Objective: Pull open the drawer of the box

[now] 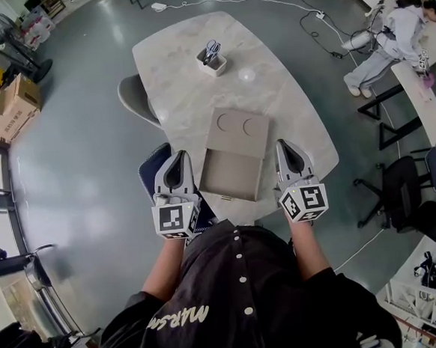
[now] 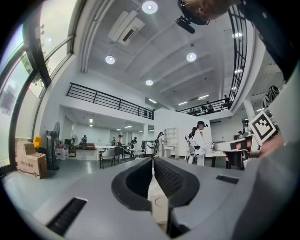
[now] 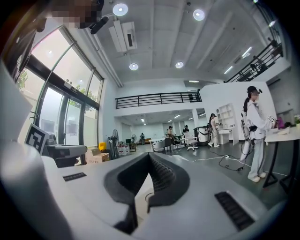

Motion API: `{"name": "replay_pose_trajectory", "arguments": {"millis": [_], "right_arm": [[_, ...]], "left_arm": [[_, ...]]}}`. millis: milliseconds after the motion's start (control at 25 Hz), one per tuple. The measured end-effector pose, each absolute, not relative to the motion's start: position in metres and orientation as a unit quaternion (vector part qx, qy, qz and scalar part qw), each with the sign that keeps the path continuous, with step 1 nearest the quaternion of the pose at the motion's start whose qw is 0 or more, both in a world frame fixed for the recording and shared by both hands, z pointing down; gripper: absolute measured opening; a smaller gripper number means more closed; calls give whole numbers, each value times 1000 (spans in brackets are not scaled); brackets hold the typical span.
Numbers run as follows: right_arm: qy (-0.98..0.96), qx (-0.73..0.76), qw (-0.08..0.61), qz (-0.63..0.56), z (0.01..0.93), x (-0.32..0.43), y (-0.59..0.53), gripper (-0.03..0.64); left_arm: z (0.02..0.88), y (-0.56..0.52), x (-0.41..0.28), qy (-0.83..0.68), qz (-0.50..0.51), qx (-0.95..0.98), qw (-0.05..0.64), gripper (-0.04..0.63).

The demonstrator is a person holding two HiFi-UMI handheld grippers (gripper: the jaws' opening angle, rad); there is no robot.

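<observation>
On the marble table (image 1: 189, 97) a flat beige box (image 1: 238, 125) has two round dents in its lid. Its drawer (image 1: 231, 173) stands pulled out toward the person and looks empty. My left gripper (image 1: 177, 156) is level beside the drawer's left side, apart from it, with its jaws together on nothing. My right gripper (image 1: 285, 143) is beside the drawer's right side, also shut and empty. In the left gripper view the left gripper (image 2: 152, 159) has its fingertips meeting. In the right gripper view the right gripper (image 3: 149, 154) likewise has its tips touching.
A white cup holding scissors (image 1: 210, 60) stands farther back on the table. A grey chair (image 1: 132, 99) and a dark blue chair (image 1: 153, 171) sit at the table's left edge. A person (image 1: 388, 43) works at a desk at the upper right. Cables lie on the floor beyond.
</observation>
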State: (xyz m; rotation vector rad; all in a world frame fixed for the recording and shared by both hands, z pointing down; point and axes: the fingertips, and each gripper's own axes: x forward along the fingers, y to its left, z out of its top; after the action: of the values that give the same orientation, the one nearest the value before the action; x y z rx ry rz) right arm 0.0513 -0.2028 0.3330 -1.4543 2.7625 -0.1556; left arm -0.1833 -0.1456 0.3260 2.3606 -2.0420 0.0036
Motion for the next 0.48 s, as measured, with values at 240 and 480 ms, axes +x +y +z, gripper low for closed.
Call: {"name": "replay_pose_trajectory", "arguments": {"millis": [240,480], "right_arm": [[885,-462,8,-54,333,49,-204,-3],[884,-465,6,-56,336,49,-205,-3]], "left_arm": [[326,-146,-183,-658,1,753,11,23],[327,-147,-181,-657,-1,754,12,23]]}}
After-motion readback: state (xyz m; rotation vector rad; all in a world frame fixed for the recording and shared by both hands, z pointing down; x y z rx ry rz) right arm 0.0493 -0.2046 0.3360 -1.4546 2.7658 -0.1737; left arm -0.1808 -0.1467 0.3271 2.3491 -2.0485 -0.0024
